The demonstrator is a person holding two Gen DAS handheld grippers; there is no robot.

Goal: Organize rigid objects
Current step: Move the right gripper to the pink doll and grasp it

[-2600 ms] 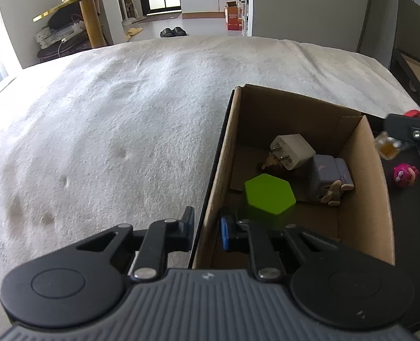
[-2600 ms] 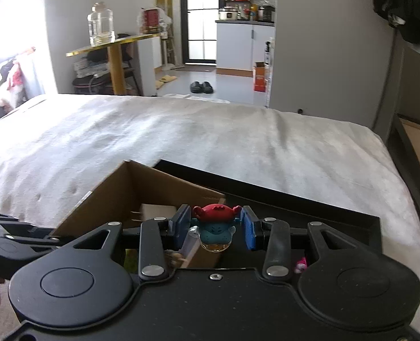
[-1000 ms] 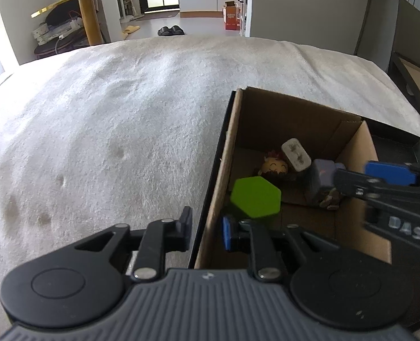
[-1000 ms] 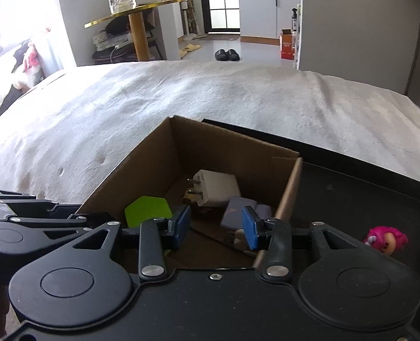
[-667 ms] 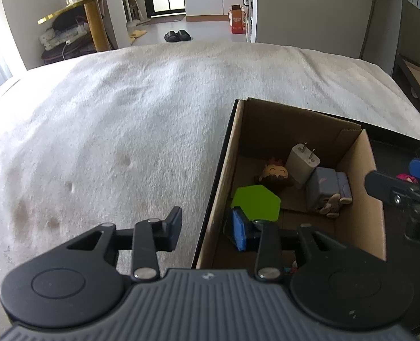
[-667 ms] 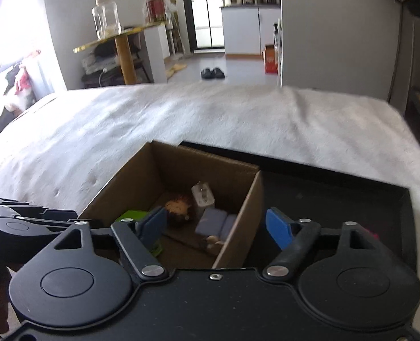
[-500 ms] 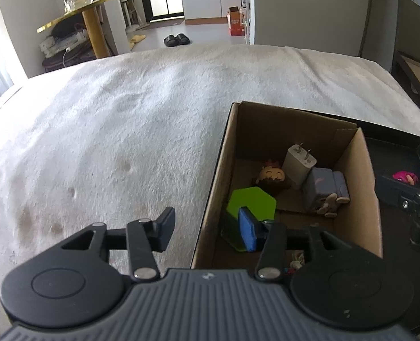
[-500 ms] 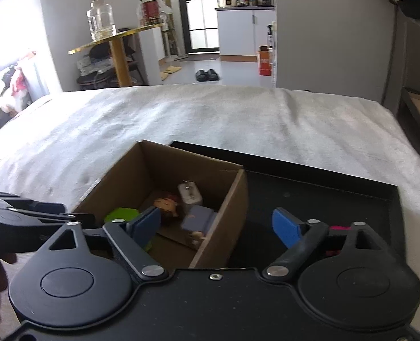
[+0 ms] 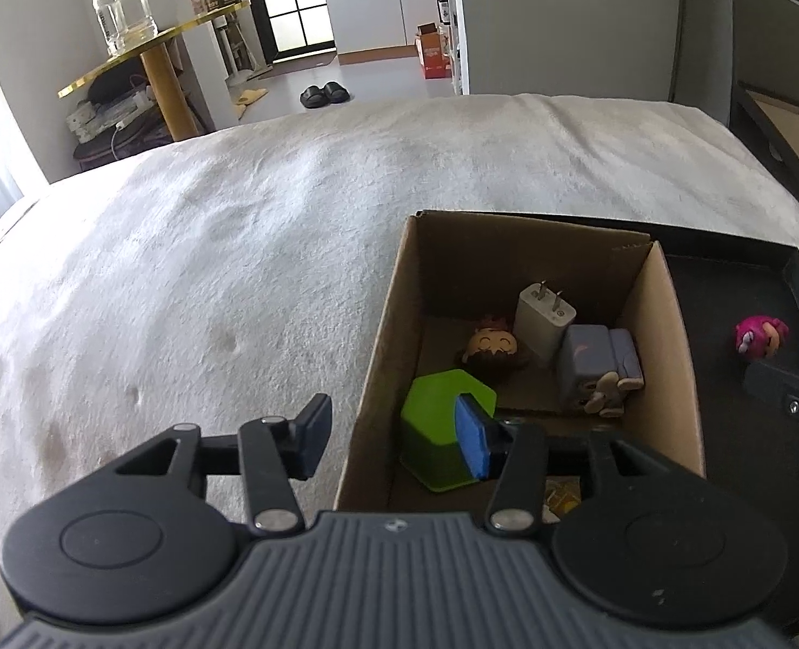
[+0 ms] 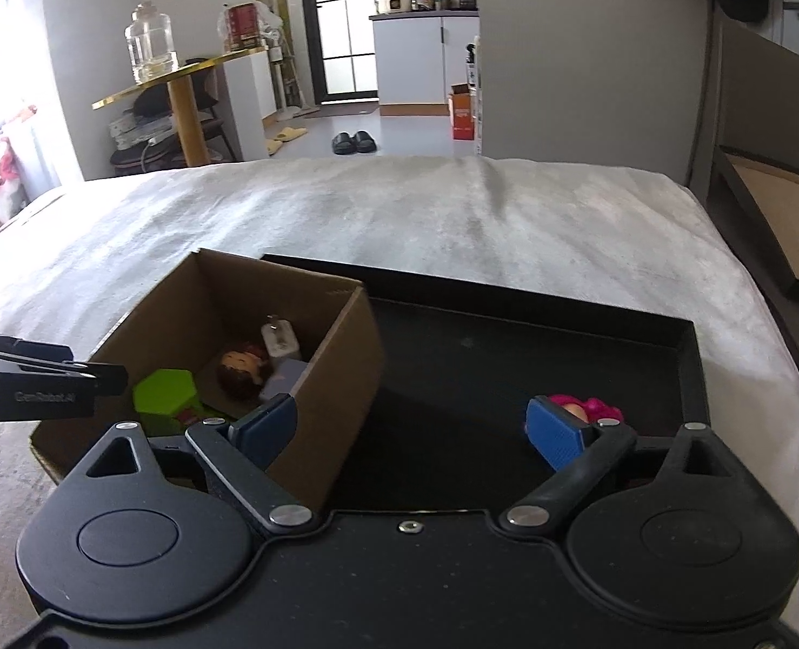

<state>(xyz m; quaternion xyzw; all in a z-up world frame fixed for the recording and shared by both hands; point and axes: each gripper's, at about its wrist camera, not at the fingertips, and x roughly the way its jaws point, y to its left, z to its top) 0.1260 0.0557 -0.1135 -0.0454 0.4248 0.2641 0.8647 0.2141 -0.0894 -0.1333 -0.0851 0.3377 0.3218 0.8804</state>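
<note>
White fuzzy bedding (image 9: 210, 270) spreads wide and bare to the left of the cardboard box (image 9: 664, 346), with a doorway, slippers (image 10: 352, 141) and a gold-topped side table (image 10: 183, 75) beyond the bed's far edge. That box stands in the left end of a black tray (image 10: 507, 346), whose floor to the right of the box is open up to its raised rim.

My left tongs (image 9: 394, 432) are spread wide and hold nothing; they straddle the box's left wall, one finger over the bedding, the other inside just in front of the green hexagon block (image 9: 437, 432). My right tongs (image 10: 410, 427) are also spread wide and empty, hovering above the tray just right of the box.

Inside the box, behind the green block, lie a small doll head (image 9: 491, 349), a white plug charger (image 9: 543, 319) leaning upright, and a grey blocky figure (image 9: 597, 368) against the right wall. Right of the box, a pink toy (image 10: 588, 405) sits on the tray floor near the rim, just beyond my right tongs' right fingertip.
</note>
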